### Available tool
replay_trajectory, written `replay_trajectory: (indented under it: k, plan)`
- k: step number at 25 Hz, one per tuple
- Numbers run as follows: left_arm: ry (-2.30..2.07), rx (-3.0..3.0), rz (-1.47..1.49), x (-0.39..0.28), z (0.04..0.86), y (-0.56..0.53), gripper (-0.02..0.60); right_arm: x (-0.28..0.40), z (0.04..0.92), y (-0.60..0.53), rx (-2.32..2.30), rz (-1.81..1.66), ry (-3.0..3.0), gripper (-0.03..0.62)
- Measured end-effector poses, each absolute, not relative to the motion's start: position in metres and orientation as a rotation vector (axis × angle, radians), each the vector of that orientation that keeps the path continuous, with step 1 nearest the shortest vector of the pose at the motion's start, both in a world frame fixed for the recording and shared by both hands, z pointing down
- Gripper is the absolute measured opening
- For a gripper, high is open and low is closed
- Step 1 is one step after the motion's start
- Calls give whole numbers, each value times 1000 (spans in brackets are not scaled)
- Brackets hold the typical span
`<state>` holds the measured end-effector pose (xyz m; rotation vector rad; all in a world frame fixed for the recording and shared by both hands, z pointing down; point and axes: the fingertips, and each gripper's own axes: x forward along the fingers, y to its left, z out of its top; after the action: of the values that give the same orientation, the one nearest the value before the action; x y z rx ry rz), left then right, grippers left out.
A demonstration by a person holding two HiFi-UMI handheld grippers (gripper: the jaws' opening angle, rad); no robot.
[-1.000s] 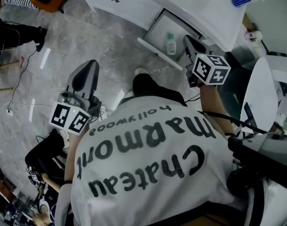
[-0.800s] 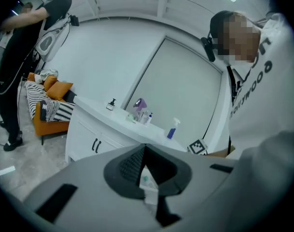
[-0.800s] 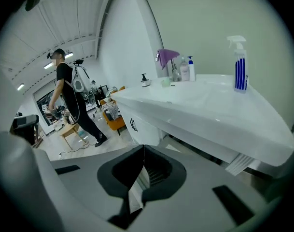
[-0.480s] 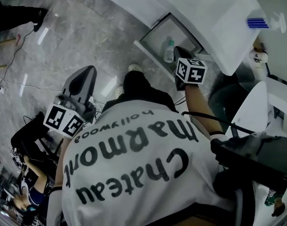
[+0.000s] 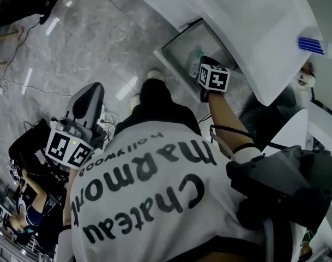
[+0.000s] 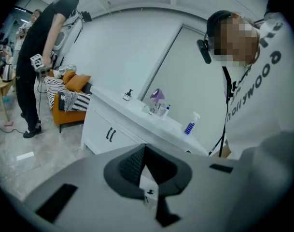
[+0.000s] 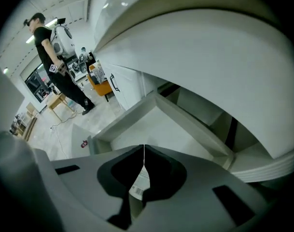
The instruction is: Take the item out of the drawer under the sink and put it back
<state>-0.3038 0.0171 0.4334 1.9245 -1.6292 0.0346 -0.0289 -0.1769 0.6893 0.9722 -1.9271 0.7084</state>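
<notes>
White bottle (image 5: 194, 66) in the open drawer (image 5: 179, 36), just below the right gripper (image 5: 206, 59).
It is clenched, empty; the bottle seems upright; left gripper (image 5: 92, 93), also clenched, hangs well apart.

Mock-up bathroom corner inside a recording studio. White vanity counter (image 6: 119, 103) carries bottles (image 6: 159, 108) and a spray bottle (image 6: 190, 125); black-handled cabinet doors (image 6: 110, 135), drawer (image 5: 193, 51) pulled open below. Orange sofa (image 6: 72, 88) alongside. Marble-look floor (image 5: 89, 42) with loose cables (image 5: 24, 86). Second person (image 6: 45, 57) carries a marker cube (image 6: 36, 62).
</notes>
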Motion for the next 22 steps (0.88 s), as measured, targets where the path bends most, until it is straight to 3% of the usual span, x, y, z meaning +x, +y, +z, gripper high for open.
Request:
replay_trajectory:
  k: [6,8,9,22]
  plan:
    - [-1654,1919,146,-303,439,20,8,-21,723,-184,922,653,-1833,18]
    - [-1668,1900,156,-307,440,21,8,-22,732,-185,916,680,-1814,105]
    - [-1675,1887,156,-308,441,22,8,-22,736,-186,919,700,-1802,115]
    - [-1733,1791,162,-313,450,30,8,-15,769,-194,892,759,-1684,181]
